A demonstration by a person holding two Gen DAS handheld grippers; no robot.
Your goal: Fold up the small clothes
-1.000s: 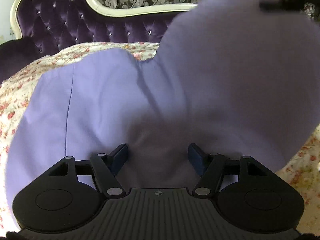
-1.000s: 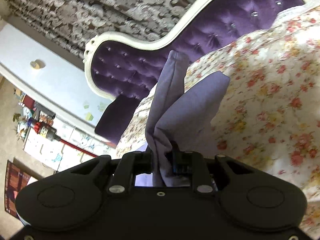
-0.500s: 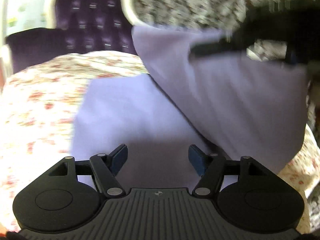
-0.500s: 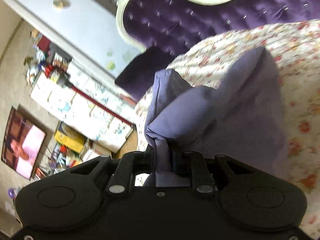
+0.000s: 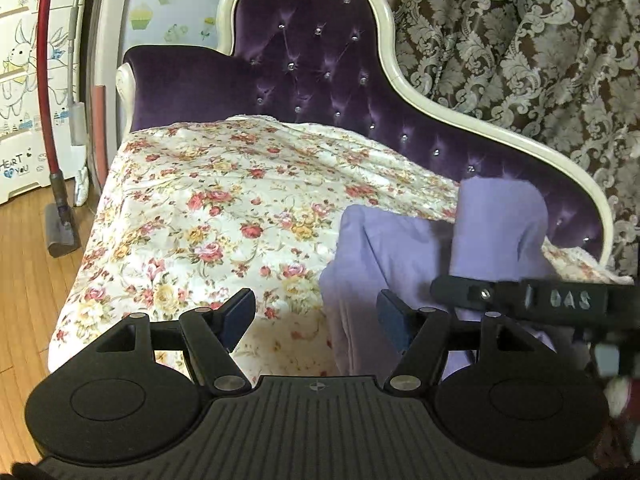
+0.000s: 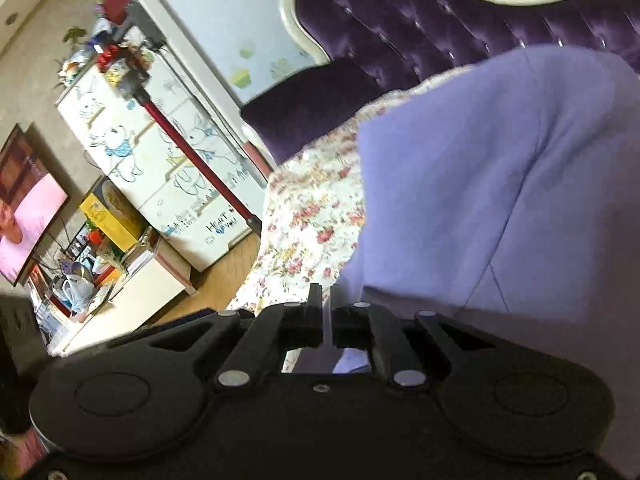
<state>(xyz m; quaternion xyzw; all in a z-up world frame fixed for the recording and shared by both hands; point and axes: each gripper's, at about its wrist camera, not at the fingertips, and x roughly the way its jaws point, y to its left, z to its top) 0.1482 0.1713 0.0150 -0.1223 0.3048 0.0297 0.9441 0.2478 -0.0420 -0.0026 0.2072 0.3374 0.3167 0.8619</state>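
A lilac garment [image 5: 404, 256] lies in a loose heap on the floral sofa cover [image 5: 224, 208], at the right in the left wrist view. My left gripper [image 5: 316, 316] is open and empty, just left of the garment's edge. My right gripper [image 6: 327, 314] has its jaws nearly together with a thin edge of the lilac garment [image 6: 500, 200] between them; the cloth spreads to its right. The right gripper's black body [image 5: 536, 300] shows over the garment in the left wrist view.
A purple tufted sofa back [image 5: 320, 60] with a cream frame rises behind the seat. A red-handled vacuum [image 5: 48, 120] leans by white cabinets [image 6: 160, 152] at the left. Patterned curtains [image 5: 520, 40] hang behind. Wooden floor [image 5: 24, 280] lies to the left.
My left gripper has swung left off the garment and now faces bare sofa cover. My right gripper has carried the held cloth over and down onto the rest of the garment.
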